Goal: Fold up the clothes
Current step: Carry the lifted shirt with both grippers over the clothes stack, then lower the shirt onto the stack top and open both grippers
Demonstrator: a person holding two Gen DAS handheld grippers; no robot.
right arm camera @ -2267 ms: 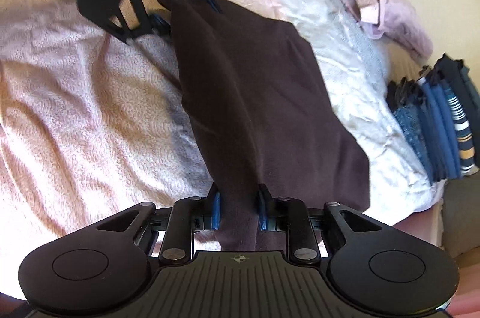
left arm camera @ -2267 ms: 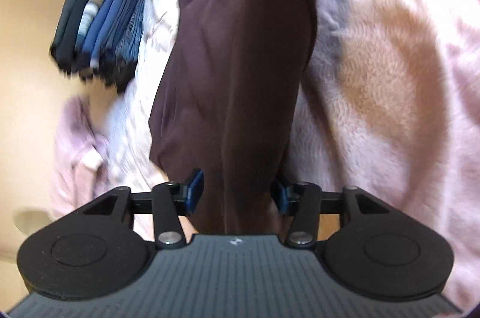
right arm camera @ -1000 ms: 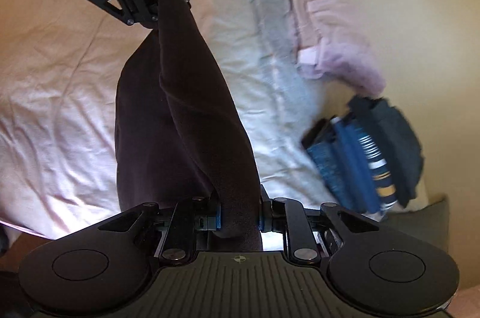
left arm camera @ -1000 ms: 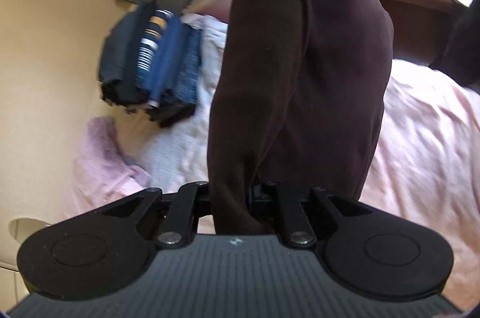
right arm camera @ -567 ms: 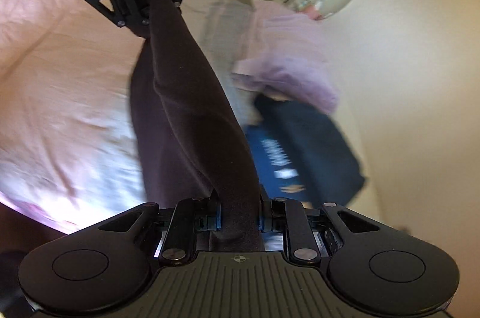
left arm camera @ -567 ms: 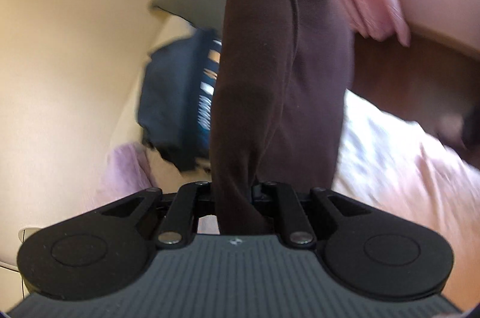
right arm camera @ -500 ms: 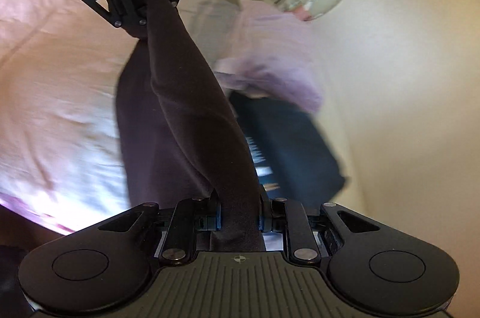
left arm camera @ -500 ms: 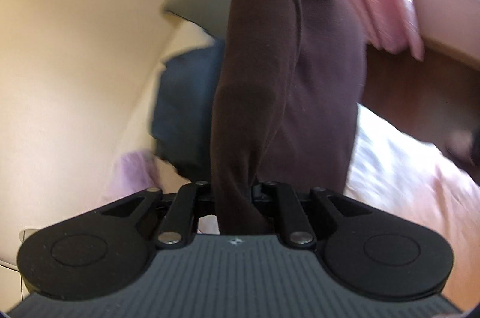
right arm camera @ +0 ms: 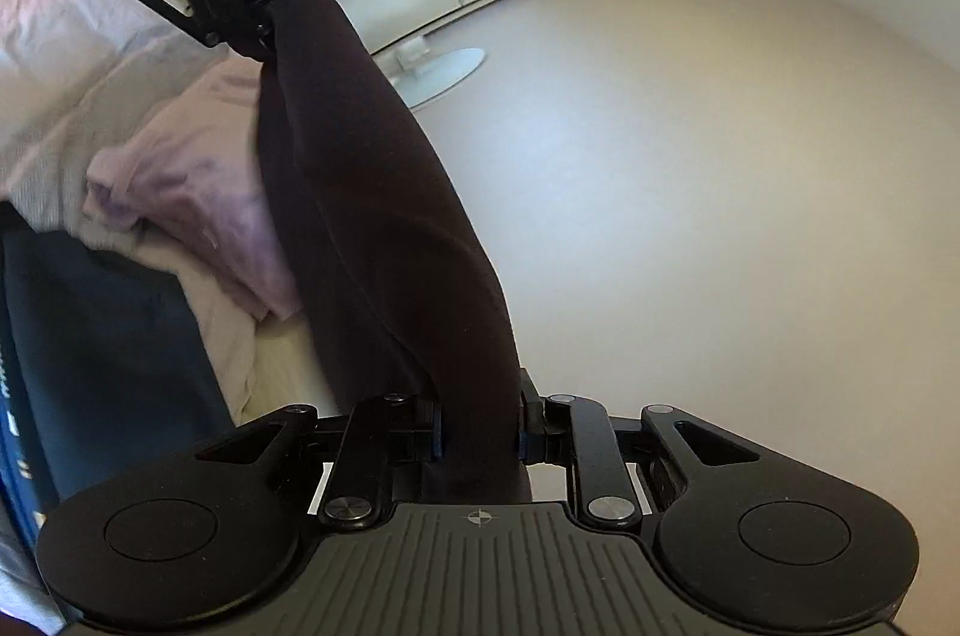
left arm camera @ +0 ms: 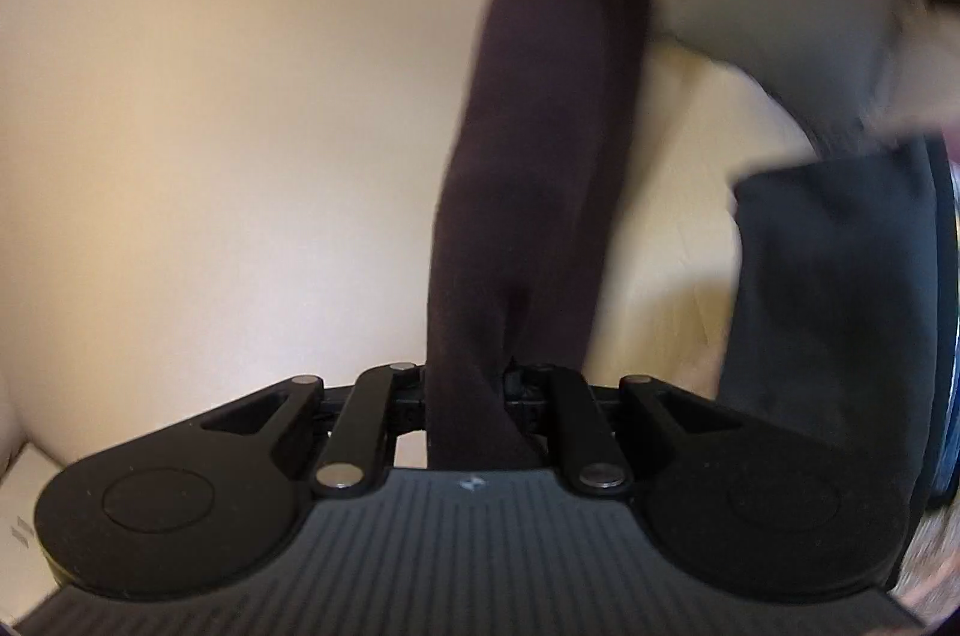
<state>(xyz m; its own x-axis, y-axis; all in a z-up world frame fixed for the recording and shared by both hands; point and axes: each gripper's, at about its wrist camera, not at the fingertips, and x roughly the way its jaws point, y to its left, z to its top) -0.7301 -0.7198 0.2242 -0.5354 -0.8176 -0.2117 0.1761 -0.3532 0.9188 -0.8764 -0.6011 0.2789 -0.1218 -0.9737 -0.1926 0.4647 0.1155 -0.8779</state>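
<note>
Two grippers share one load. From the left wrist view, your left gripper (left arm camera: 468, 396) is clamped narrow on the dark brown garment (left arm camera: 540, 144), which stretches as a bunched, rope-like band up to the other gripper at the top edge, against a bare wall.

From the right wrist view, your right gripper (right arm camera: 480, 432) pinches the garment's near end, with the bed (right arm camera: 54, 18) beneath and a pink garment (right arm camera: 198, 180) near its edge. You look to be carrying it; next, lower it flat onto the bed.
</note>
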